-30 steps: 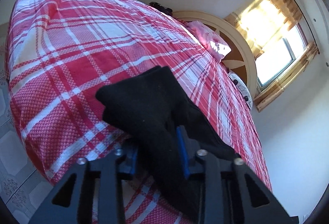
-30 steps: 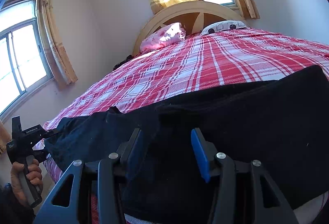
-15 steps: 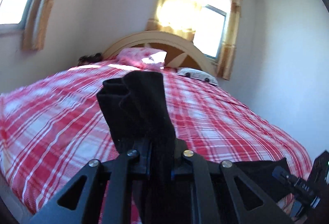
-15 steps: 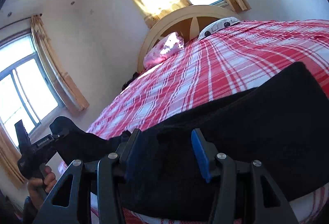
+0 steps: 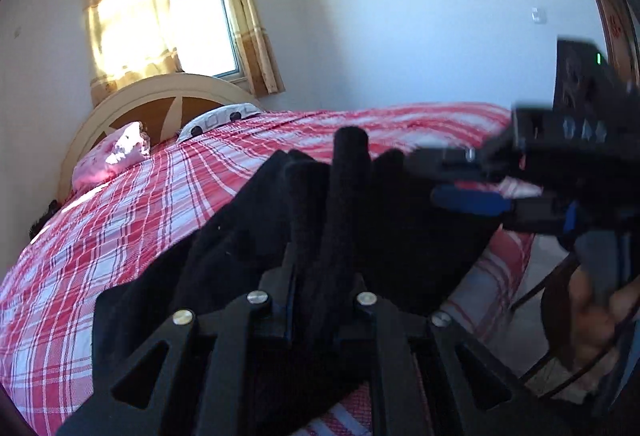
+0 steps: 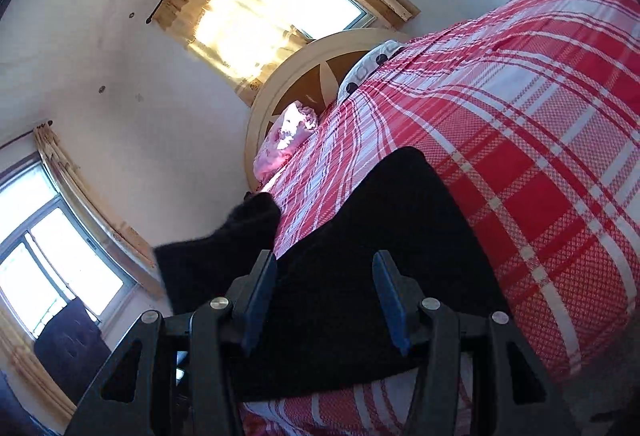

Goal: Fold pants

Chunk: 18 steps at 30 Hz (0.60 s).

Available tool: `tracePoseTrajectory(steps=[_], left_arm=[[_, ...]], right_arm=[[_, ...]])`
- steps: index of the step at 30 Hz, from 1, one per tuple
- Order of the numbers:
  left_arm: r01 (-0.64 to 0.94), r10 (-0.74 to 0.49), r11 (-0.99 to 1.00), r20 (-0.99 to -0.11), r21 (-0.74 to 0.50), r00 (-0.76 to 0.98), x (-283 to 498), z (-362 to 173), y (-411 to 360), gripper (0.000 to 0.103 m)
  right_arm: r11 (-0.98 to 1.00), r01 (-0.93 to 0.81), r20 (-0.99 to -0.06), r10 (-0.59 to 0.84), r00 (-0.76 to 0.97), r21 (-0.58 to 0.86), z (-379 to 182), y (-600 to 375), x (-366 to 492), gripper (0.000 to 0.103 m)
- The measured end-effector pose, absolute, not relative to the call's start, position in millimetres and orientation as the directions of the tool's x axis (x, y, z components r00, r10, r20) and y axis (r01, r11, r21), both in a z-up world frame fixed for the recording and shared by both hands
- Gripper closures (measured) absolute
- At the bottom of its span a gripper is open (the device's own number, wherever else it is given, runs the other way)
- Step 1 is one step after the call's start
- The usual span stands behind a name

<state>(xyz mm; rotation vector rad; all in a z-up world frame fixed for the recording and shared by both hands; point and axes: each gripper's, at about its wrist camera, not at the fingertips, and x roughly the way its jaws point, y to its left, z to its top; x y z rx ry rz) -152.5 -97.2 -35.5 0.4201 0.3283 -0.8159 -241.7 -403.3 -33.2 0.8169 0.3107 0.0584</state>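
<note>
A sunlit bedroom, yellow curtains (image 5: pixel 120 15) glowing at the window, and a bed (image 5: pixel 120 220) spread with a red-and-white plaid cover under a curved headboard (image 5: pixel 160 103), a pink pillow (image 5: pixel 116 155) against it. The black pants (image 5: pixel 248 232) lie across the near edge of the bed. The left hand-held gripper (image 5: pixel 320 276) is clamped tight on a bunched fold of the pants that stands up between its fingers. The right hand-held gripper (image 6: pixel 324 296) has its blue pads (image 6: pixel 390 300) set apart with the black cloth lying between them; whether they pinch it I cannot tell.
</note>
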Motion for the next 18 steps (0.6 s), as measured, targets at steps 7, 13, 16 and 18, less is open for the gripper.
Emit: tracePoseTrajectory(steps=[7,13,16,18], left_arm=[[0.752,-0.606,0.545,-0.445,0.371,0.659,-167.9,-46.9,-97.0,0.063],[0.795,-0.687,0.56,-0.405,0.234,0.604,-172.1,-15.3,-48.0,0.023],[0.744,-0.646,0.635,-0.386,0.206,0.658,-160.6,-4.7,-22.5,0.023],[0.7,-0.606,0.694,-0.387,0.17,0.695,-147.0,1.0,-6.2,0.023]], right_arm=[[0.592,-0.003,-0.196,0.271,0.942,0.806,-42.3,-409.9,-234.8,0.037],[0.568,-0.02,-0.202,0.325,0.924,0.823,-43.1,-405.0,-227.4,0.033],[0.571,-0.027,-0.215,0.352,0.911,0.821,-43.6,-400.6,-220.1,0.032],[0.588,-0.01,-0.249,0.358,0.9,0.809,-45.5,-395.3,-215.3,0.032]])
